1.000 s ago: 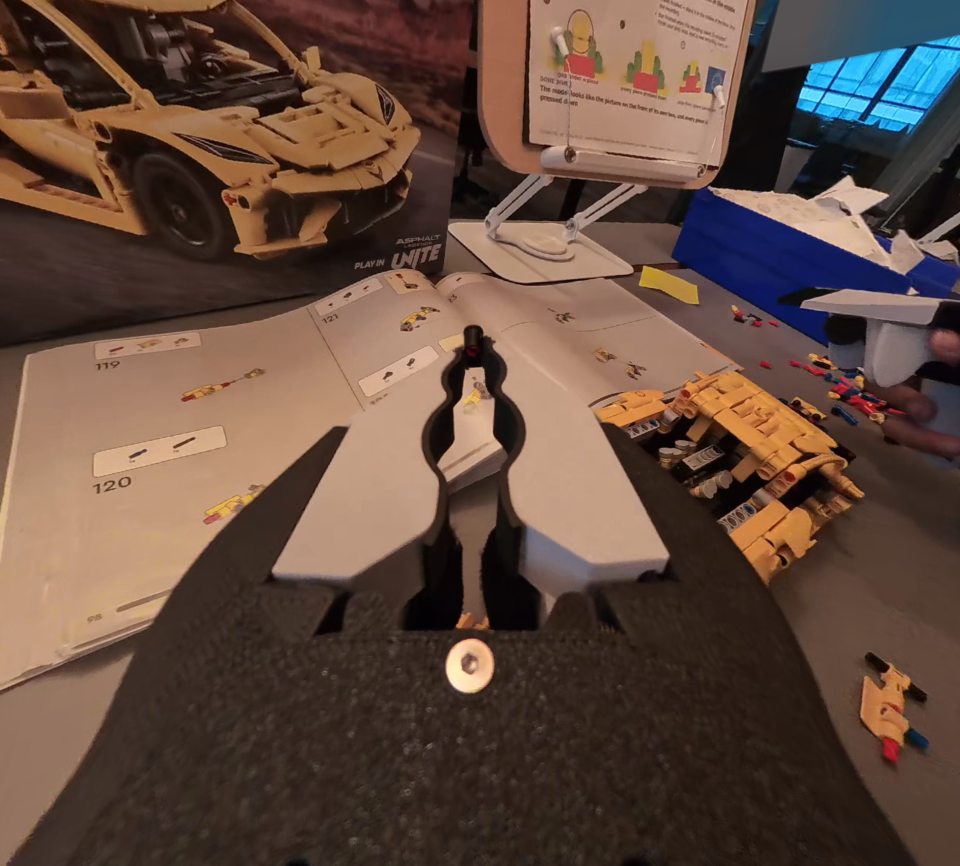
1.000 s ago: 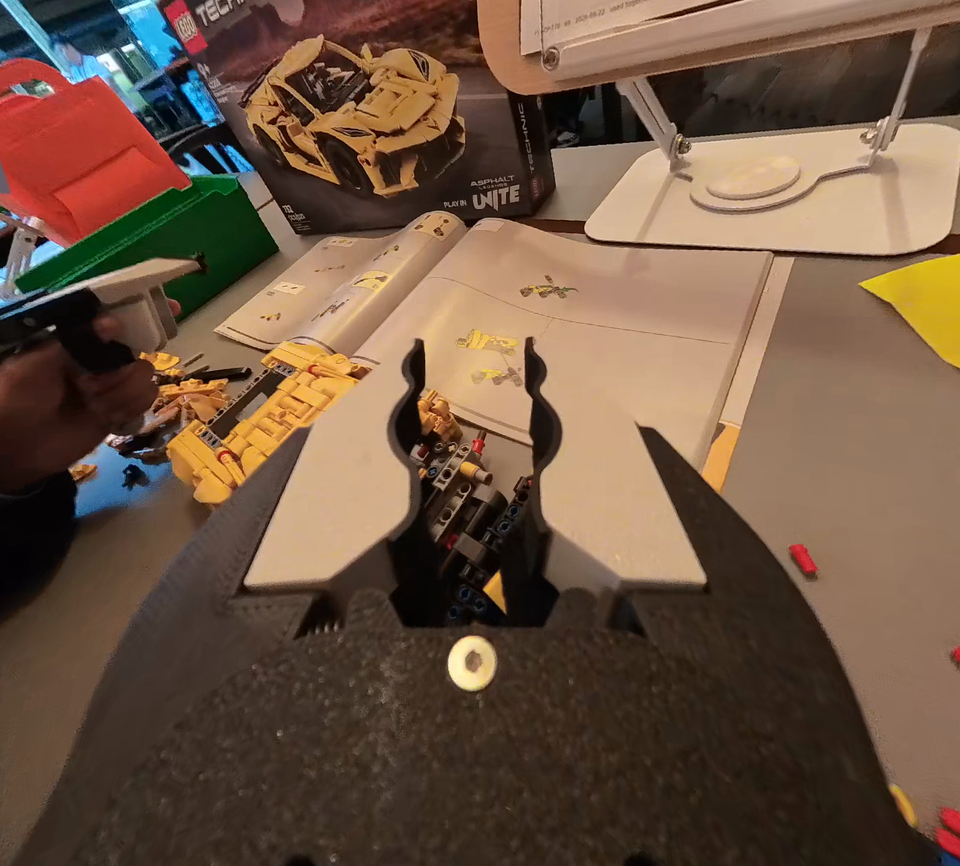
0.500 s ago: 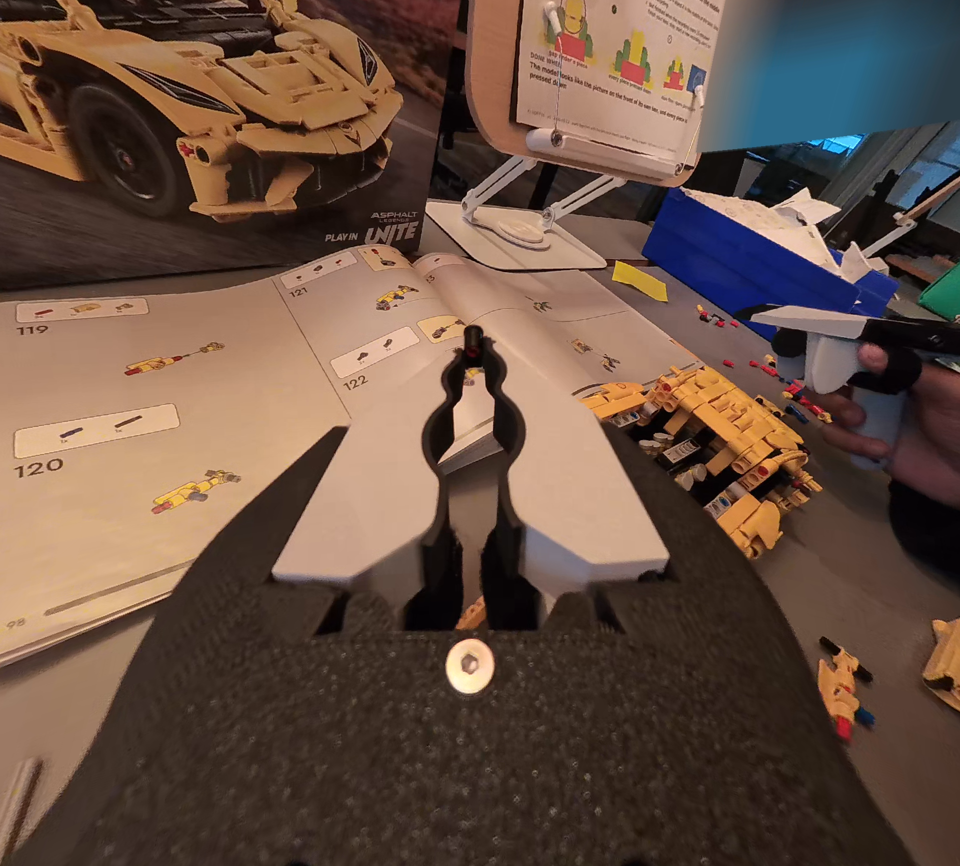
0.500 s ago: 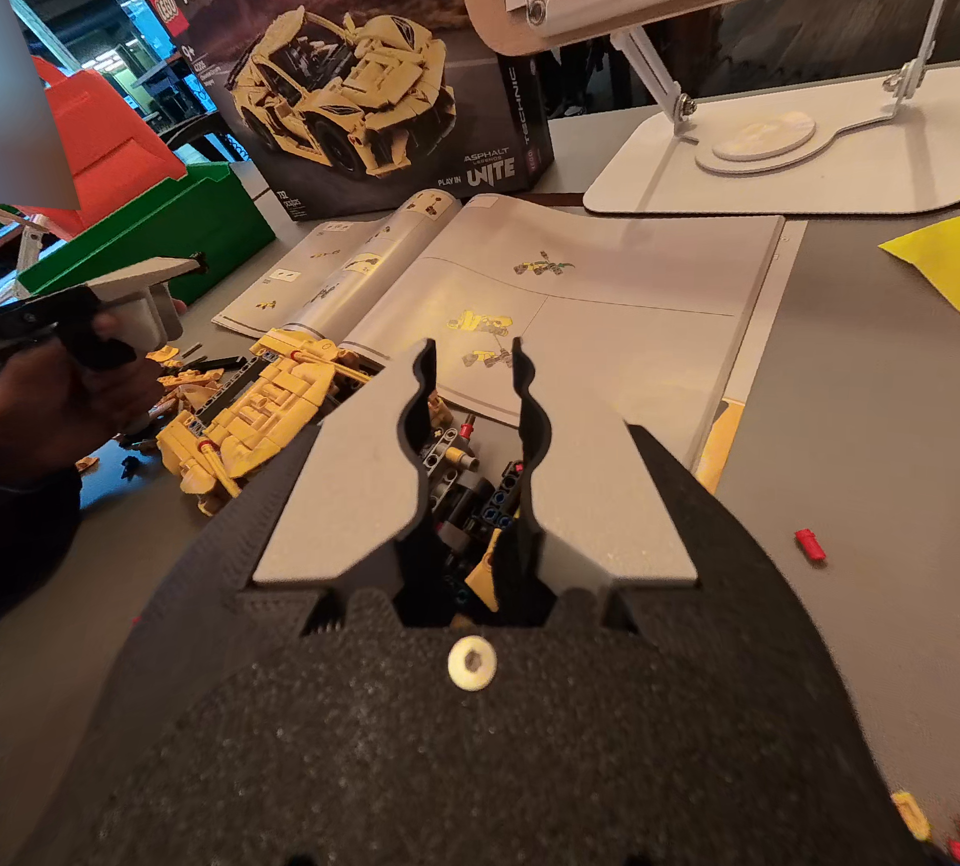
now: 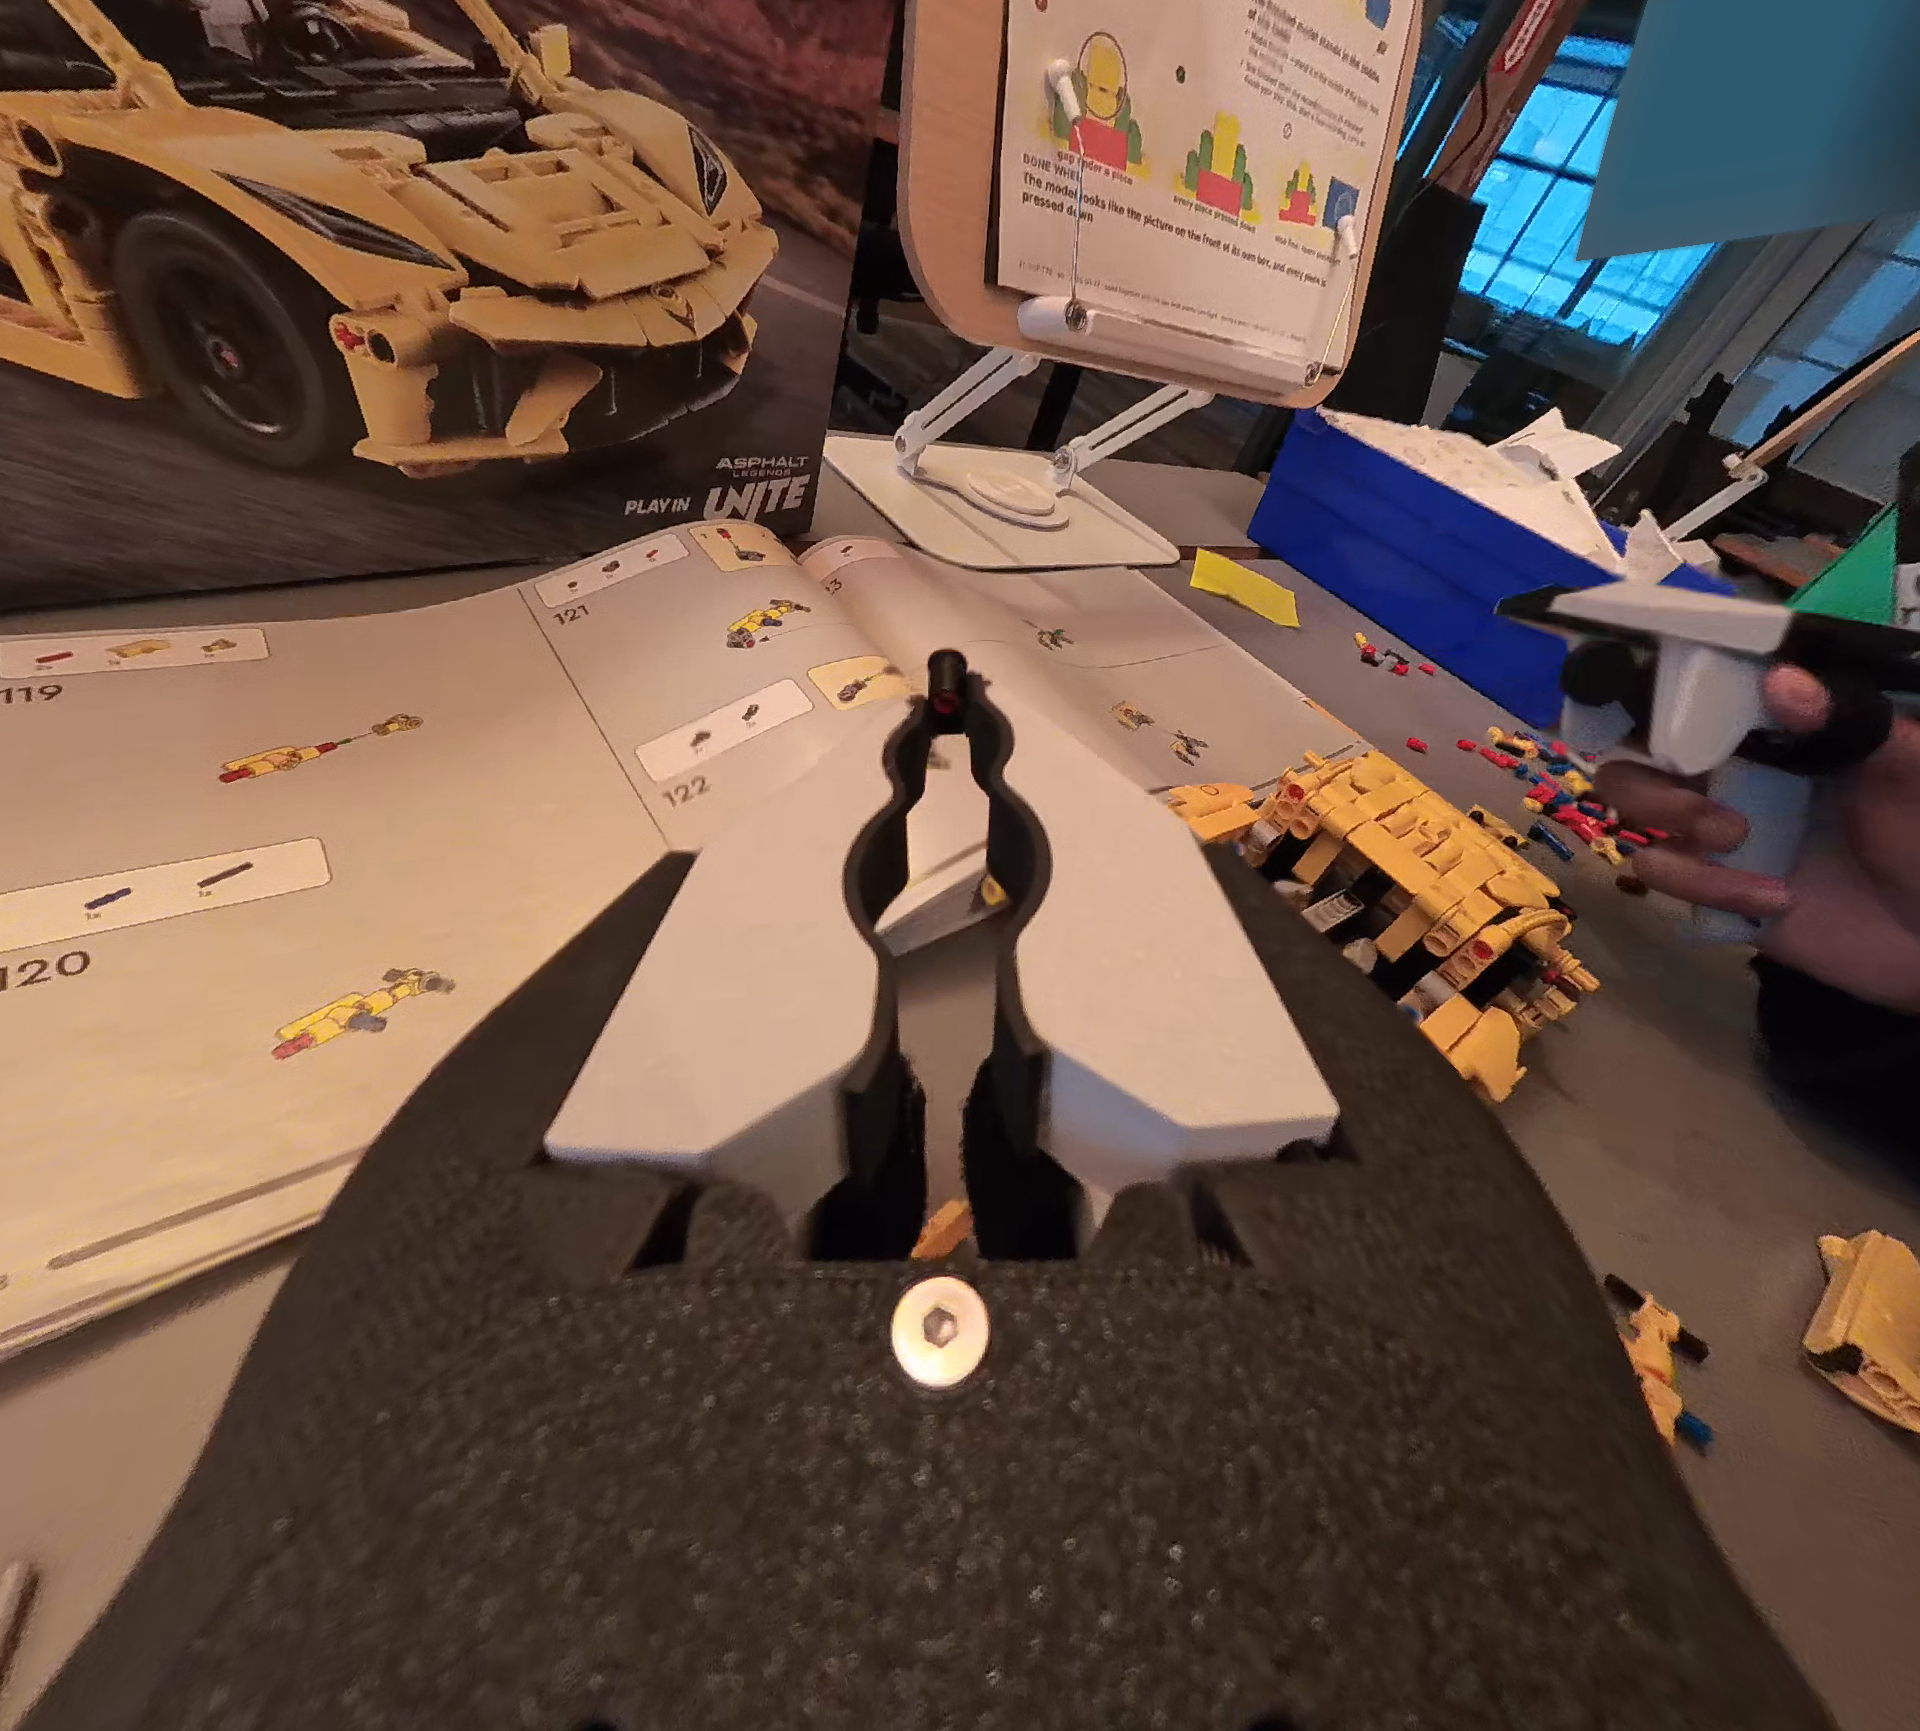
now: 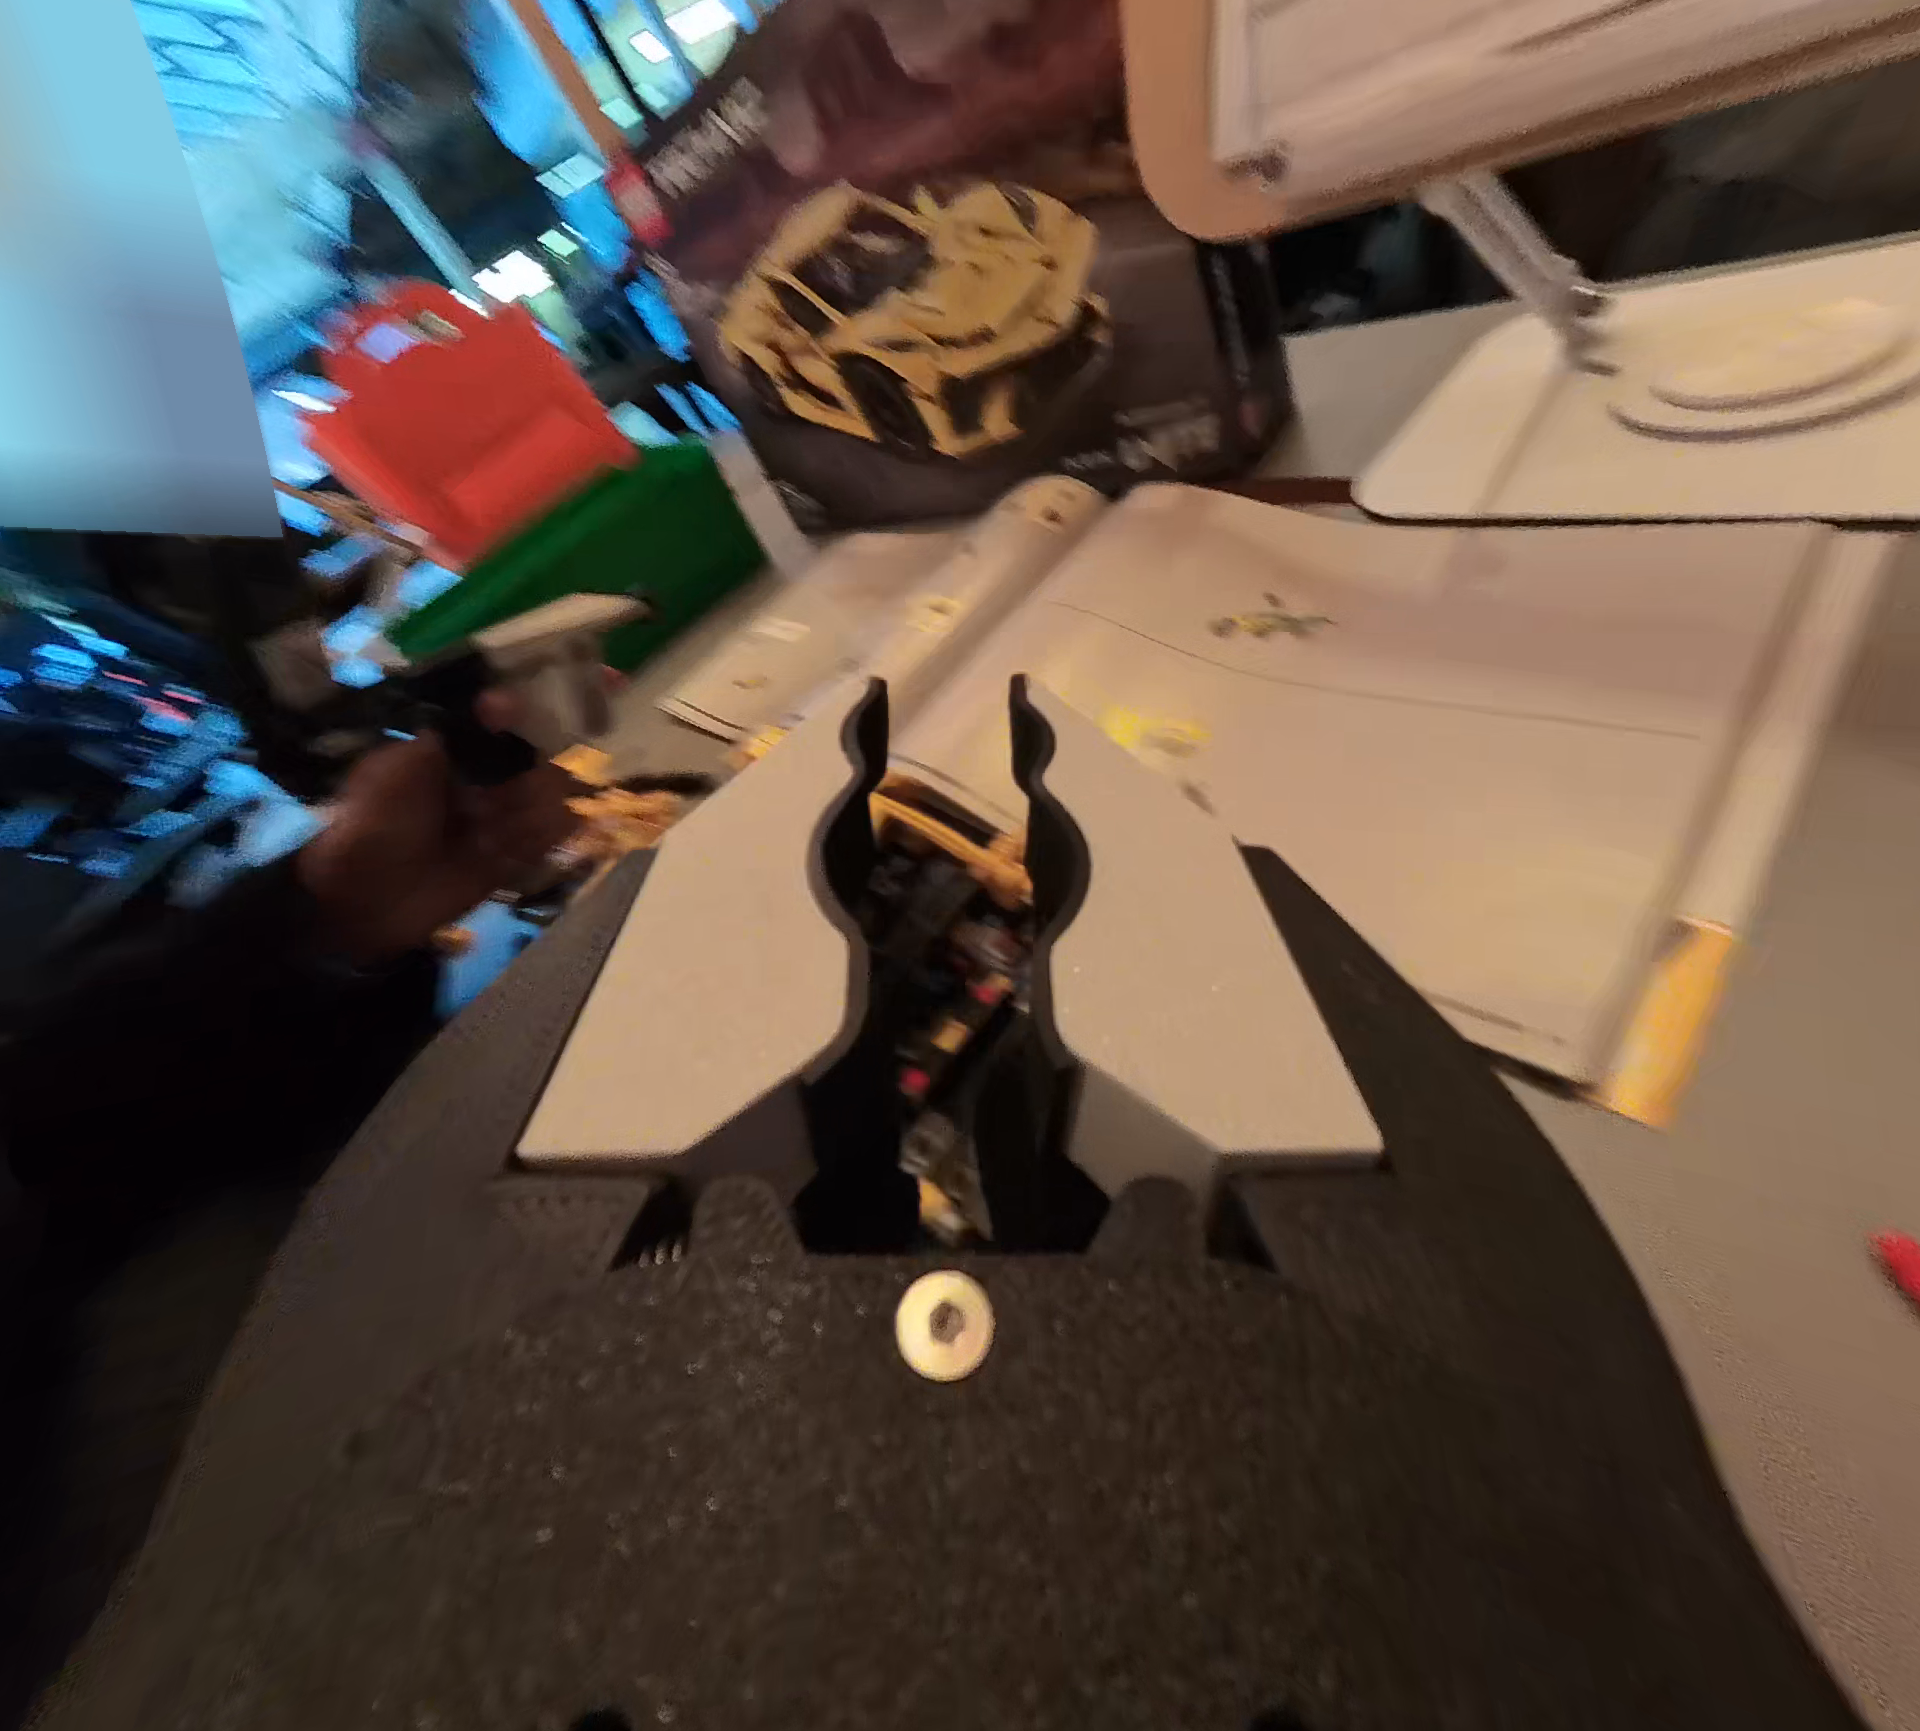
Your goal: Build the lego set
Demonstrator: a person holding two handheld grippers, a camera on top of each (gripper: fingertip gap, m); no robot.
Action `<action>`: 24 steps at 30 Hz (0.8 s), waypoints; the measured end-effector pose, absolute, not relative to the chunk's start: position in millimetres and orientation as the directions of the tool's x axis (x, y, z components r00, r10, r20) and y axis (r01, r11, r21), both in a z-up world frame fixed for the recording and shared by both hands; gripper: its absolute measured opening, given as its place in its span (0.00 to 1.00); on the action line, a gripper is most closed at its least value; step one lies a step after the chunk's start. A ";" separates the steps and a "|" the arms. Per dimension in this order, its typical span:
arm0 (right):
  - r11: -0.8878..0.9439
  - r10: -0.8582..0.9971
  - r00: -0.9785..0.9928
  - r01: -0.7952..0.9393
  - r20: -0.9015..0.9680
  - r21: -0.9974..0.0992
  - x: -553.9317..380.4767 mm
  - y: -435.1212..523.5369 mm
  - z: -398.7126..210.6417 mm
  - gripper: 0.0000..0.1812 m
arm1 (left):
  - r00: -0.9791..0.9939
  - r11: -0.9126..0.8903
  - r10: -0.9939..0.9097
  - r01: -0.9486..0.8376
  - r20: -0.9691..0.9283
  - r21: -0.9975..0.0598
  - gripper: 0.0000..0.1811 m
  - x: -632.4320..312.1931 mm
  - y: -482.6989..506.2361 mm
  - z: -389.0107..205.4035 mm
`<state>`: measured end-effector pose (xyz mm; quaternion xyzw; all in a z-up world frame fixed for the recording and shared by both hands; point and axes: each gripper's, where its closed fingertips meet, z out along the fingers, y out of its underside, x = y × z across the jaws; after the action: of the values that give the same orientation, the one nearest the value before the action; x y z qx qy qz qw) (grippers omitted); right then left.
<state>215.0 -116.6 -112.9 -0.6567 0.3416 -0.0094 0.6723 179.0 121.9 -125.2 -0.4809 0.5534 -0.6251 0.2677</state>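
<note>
Yellow, the half-built car model [image 5: 1392,892] lies on the table [image 5: 1621,1151] beside the open instruction booklet [image 5: 436,808]. The left gripper [image 5: 945,710] pinches a small black-and-red pin [image 5: 943,682] at its tips; the right gripper [image 6: 948,710] is released, hovering above the model.

Change since the earlier frames. The right tool [image 6: 945,710] has tilted and swung, so its view is now motion-blurred; the yellow model [image 6: 935,814] sits higher between its open fingers, and the instruction booklet [image 6: 1403,746] lies further right. In the left wrist view, the right tool [image 5: 1662,673] has shifted along the right edge. The left tool [image 5: 945,715] has drifted over the booklet [image 5: 416,798], bringing more loose yellow pieces [image 5: 1860,1328] into view on the counter [image 5: 1662,1162].
</note>
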 end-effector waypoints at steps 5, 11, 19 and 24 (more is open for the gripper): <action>0.120 -0.270 0.875 -0.384 -0.402 -0.916 175.1 -89.3 -86.6 0.13 | -0.477 -0.333 -0.806 -0.125 0.350 -0.935 0.04 169.2 113.3 -99.5; -0.032 -0.201 0.979 -0.044 -0.036 -0.999 121.6 -42.6 -71.6 0.14 | -0.653 -0.402 -0.674 -0.068 0.345 -0.913 0.04 136.3 66.5 -59.5; -0.084 -0.242 0.923 0.288 0.300 -0.954 89.0 -7.7 -45.8 0.13 | -0.596 -0.710 -0.117 -0.510 0.795 -0.486 0.04 104.8 12.0 -38.9; -0.113 -0.260 0.887 0.366 0.383 -0.924 86.2 -6.7 -46.7 0.11 | -0.458 -0.725 0.154 -0.654 0.875 -0.214 0.03 90.2 -8.4 -42.6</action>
<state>86.2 -6.7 -46.7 -0.7078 -0.0373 -0.2352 0.6650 90.2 -8.4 -42.6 -0.4566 0.2737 -0.8087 -0.2500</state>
